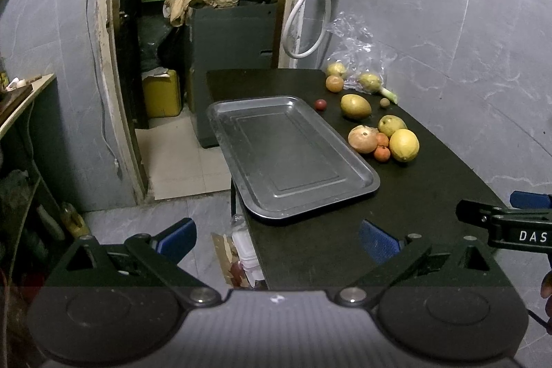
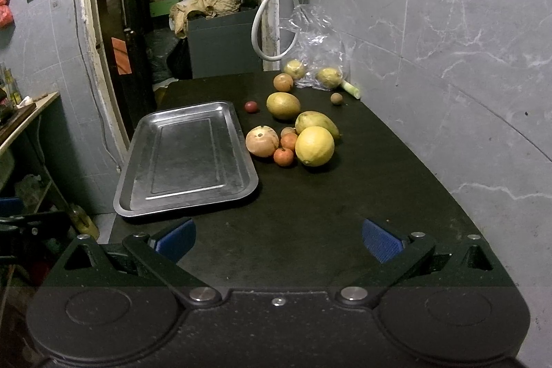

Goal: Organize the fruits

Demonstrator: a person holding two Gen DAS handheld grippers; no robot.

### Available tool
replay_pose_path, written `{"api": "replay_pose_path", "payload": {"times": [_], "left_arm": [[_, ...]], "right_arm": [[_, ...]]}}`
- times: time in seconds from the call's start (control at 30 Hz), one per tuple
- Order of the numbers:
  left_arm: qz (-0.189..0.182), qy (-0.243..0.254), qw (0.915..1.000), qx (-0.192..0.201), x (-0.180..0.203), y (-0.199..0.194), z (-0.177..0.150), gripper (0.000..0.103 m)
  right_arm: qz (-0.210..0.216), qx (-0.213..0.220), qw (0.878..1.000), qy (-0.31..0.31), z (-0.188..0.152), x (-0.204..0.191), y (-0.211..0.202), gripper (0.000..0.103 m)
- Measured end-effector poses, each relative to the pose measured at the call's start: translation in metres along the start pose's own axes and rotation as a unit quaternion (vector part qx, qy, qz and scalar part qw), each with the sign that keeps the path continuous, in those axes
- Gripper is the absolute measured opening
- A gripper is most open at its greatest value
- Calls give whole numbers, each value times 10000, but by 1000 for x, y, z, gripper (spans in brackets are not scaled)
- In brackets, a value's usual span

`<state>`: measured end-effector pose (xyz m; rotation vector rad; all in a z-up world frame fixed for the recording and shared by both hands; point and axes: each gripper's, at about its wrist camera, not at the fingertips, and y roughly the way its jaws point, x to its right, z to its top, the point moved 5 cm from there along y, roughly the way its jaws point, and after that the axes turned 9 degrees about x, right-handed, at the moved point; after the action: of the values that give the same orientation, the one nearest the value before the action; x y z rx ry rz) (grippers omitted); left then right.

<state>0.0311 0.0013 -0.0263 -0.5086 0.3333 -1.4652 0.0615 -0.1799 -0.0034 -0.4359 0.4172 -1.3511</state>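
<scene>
Several fruits [image 2: 303,133] beyond spread jaws, tray [image 2: 186,192] bare

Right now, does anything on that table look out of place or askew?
Yes. The metal tray sits askew, and its left side juts past the edge of the black table. A green stalk, not a fruit, lies among the fruit by the plastic bag. Nothing looks spilled or damaged.

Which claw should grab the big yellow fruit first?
Probably the right claw: the round yellow fruit lies almost straight ahead of it, while the left claw faces the silver metal tray.
</scene>
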Motion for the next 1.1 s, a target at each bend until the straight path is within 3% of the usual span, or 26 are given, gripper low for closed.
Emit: {"api": "replay_pose_path", "payload": {"times": [1.1], "left_arm": [[-93, -73, 9999, -81, -3, 7, 0, 103]], "right_arm": [[-59, -17, 10000, -3, -1, 5, 7, 103]]}}
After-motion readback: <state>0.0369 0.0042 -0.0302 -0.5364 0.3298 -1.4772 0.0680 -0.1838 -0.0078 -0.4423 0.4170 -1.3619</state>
